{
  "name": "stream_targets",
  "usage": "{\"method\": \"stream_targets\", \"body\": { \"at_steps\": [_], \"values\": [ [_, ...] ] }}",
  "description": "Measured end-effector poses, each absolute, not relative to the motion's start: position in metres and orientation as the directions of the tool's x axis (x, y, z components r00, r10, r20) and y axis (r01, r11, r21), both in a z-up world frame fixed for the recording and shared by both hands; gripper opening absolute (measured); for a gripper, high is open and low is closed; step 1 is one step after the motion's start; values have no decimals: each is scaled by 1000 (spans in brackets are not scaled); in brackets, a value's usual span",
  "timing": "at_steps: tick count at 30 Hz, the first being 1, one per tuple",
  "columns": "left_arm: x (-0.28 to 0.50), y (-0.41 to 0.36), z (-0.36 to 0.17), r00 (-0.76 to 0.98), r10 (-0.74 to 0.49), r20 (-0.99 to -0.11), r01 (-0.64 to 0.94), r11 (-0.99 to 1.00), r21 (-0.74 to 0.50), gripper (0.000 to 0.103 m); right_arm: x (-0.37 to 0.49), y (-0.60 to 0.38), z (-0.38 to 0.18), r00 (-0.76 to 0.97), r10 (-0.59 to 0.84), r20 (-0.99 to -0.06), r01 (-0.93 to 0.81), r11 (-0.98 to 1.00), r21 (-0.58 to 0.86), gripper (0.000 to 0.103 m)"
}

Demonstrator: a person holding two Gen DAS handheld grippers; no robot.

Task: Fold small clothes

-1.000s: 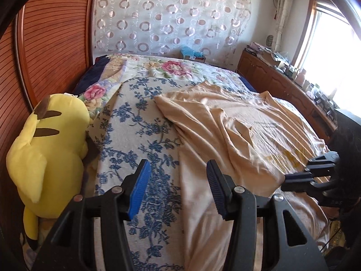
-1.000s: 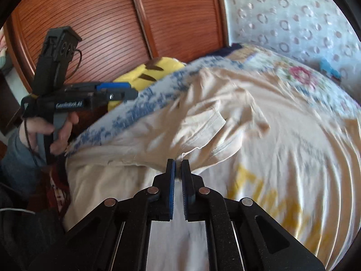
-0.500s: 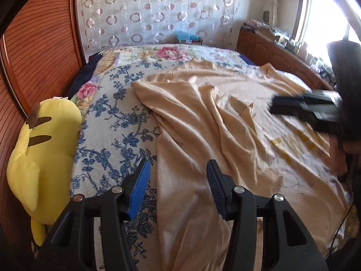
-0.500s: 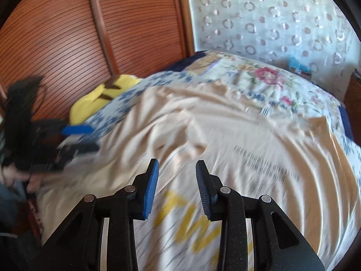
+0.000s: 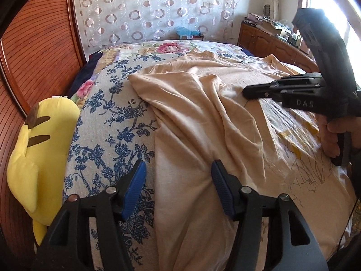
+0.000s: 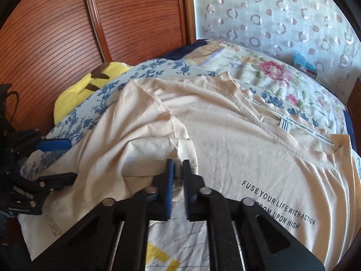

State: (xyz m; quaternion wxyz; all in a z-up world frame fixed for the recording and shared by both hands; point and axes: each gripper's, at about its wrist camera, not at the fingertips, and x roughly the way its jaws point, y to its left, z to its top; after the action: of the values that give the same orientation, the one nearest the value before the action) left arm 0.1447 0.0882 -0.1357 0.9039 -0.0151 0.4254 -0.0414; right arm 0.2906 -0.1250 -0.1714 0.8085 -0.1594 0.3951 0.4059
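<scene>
Your right gripper (image 6: pixel 177 164) is pinched shut at the shirt's (image 6: pixel 225 135) folded sleeve, while your opening left gripper (image 5: pixel 178 176), holding nothing, hangs over its side edge.

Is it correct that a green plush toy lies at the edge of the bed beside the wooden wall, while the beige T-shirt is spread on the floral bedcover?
Not quite: the plush toy is yellow, not green, as the left wrist view shows. The rest holds: it lies at the bed's edge beside the wooden wall, and the beige T-shirt is spread on the floral bedcover.
</scene>
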Motion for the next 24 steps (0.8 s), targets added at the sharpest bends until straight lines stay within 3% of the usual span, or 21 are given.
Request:
{"method": "stream_targets", "body": {
  "at_steps": [7, 11, 14, 20, 24],
  "values": [
    [146, 88, -137, 628, -69, -775, 42, 998, -55, 78, 306, -146, -157, 457, 498, -737, -716, 697, 28, 1],
    [146, 90, -137, 626, -64, -777, 33, 998, -56, 80, 310, -158, -151, 473, 501, -725, -687, 724, 52, 1],
    [147, 91, -137, 626, -64, -777, 33, 998, -56, 80, 306, -172, -143, 512, 476, -715, -660, 751, 27, 12],
    [147, 91, -137, 626, -64, -777, 32, 998, -56, 80, 288, -221, -134, 547, 470, -693, -627, 778, 33, 21],
    [147, 92, -137, 627, -63, -777, 32, 998, -55, 81, 269, -267, -136, 590, 411, -695, -567, 823, 5, 41]
  ]
}}
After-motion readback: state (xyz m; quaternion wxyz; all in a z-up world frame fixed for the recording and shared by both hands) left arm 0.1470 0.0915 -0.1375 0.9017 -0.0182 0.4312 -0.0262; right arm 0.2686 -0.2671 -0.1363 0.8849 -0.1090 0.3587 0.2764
